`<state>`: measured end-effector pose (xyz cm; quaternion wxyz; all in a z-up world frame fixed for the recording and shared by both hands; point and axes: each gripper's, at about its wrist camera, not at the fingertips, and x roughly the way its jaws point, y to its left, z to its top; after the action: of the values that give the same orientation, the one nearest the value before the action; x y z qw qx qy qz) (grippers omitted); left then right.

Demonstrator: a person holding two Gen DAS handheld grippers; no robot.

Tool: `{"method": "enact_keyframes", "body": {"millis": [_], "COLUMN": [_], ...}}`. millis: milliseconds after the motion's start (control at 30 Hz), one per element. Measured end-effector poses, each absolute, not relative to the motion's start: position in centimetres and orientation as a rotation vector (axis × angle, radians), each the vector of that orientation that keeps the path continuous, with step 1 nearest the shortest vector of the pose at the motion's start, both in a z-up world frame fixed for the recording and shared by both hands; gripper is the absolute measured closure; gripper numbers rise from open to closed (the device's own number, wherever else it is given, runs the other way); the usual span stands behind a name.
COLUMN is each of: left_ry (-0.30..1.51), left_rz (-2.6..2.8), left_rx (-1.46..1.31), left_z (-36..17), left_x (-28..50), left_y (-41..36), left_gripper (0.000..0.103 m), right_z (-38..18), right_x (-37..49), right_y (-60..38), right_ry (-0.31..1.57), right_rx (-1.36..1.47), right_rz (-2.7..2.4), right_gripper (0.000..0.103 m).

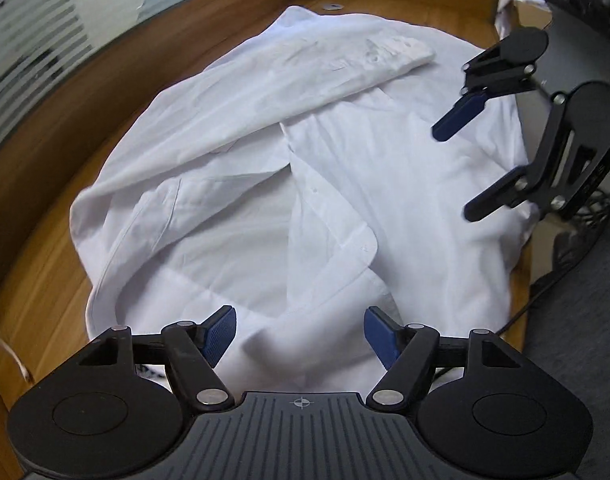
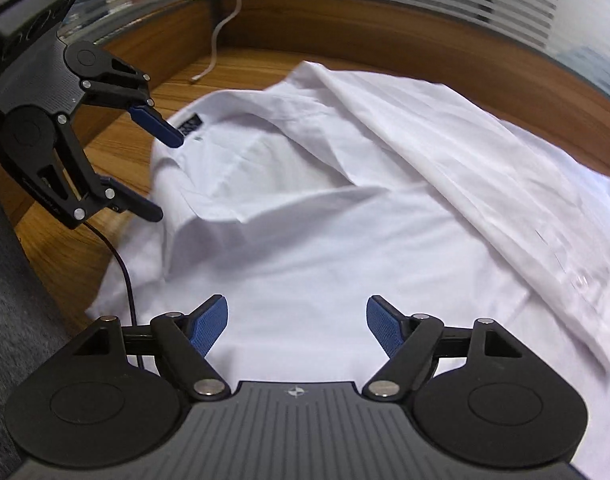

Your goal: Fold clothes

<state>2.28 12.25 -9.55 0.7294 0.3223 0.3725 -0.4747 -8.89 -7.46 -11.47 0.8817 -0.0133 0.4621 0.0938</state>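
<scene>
White shirt (image 1: 325,200) on wooden desk (image 1: 45,184), beneath both parted, empty tongs: left tongs (image 1: 300,334), right tongs (image 2: 297,326).

The left claw (image 1: 301,336) has its 2 blue-padded fingers (image 1: 219,334) spread wide apart, with nothing between them. Seen from the right wrist camera, it (image 2: 167,178) comes in from the upper left, tilted downward, one finger above the other, jaws parted. The right claw (image 2: 297,328) is likewise gaping, its 2 blue pads (image 2: 207,326) well apart and gripping nothing. From the left wrist camera it (image 1: 453,172) enters from the right edge, angled down and leftward, fingers separated.
</scene>
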Motion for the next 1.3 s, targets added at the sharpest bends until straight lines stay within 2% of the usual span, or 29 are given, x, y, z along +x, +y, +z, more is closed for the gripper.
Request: {"method": "enact_keyframes", "body": {"millis": [33,100,133,167,200,300,433,500,533,567,667,933,967,1033,1067,1167,1300], "left_ry": [0.818,0.823,0.825,0.836,0.859,0.935,0.979,0.953,0.936,0.910,0.845,0.725,0.716,0.707,0.705,0.717,0.865], "left_rz": [-1.049,-1.049,-1.048,-1.034,-1.005,-0.891,-0.855,-0.908,-0.938,-0.967,-1.036,-1.042,-1.042,-1.039,-1.032,-0.988,-0.874], "left_rx": [0.723,0.717,0.704,0.681,0.640,0.482,0.380,0.422,0.448,0.477,0.578,0.911,0.918,0.886,0.864,0.766,0.446], "left_z": [-9.8,-10.0,-10.0,-10.1,-10.1,-10.2,-10.1,-9.6,-9.3,-9.1,-9.1,-13.0,-13.2,-12.9,-12.7,-11.9,-11.0], "left_x": [2.3,2.6,2.8,3.2,3.7,5.9,7.0,6.2,5.6,5.0,3.1,0.4,0.3,0.6,0.8,2.1,6.2], "left_y": [12.0,11.8,11.8,11.9,12.0,13.6,15.6,15.5,15.4,15.1,13.6,10.6,10.5,10.9,11.2,12.2,14.6], "left_gripper": [0.030,0.047,0.076,0.094,0.095,0.098,0.095,0.075,0.050,0.036,0.035,0.036,0.039,0.066,0.073,0.083,0.086], "right_z": [-11.6,-11.9,-12.0,-12.2,-12.5,-13.2,-13.9,-14.1,-14.2,-14.2,-14.2,-14.4,-14.4,-14.5,-14.5,-14.6,-14.9], "right_x": [-9.1,-9.8,-10.1,-10.3,-10.5,-10.9,-11.5,-11.7,-11.9,-11.8,-11.6,-11.0,-11.0,-11.0,-11.1,-11.2,-11.3], "right_y": [-7.5,-7.8,-7.9,-8.0,-8.0,-8.0,-8.0,-8.1,-8.1,-8.1,-8.1,-7.4,-7.3,-7.3,-7.2,-7.2,-7.3], "right_ry": [0.965,0.970,0.973,0.978,0.982,0.997,1.010,1.013,1.015,1.017,1.019,1.018,1.018,1.021,1.020,1.018,1.022], "right_rx": [-0.022,-0.012,-0.008,-0.006,-0.004,0.011,0.023,0.023,0.023,0.021,0.016,-0.018,-0.021,-0.023,-0.025,-0.026,-0.015], "right_rz": [0.180,0.157,0.146,0.137,0.127,0.105,0.090,0.091,0.091,0.091,0.092,0.103,0.103,0.101,0.100,0.095,0.089], "right_gripper": [0.021,0.021,0.021,0.021,0.021,0.021,0.021,0.021,0.021,0.021,0.020,0.020,0.019,0.019,0.019,0.019,0.018]}}
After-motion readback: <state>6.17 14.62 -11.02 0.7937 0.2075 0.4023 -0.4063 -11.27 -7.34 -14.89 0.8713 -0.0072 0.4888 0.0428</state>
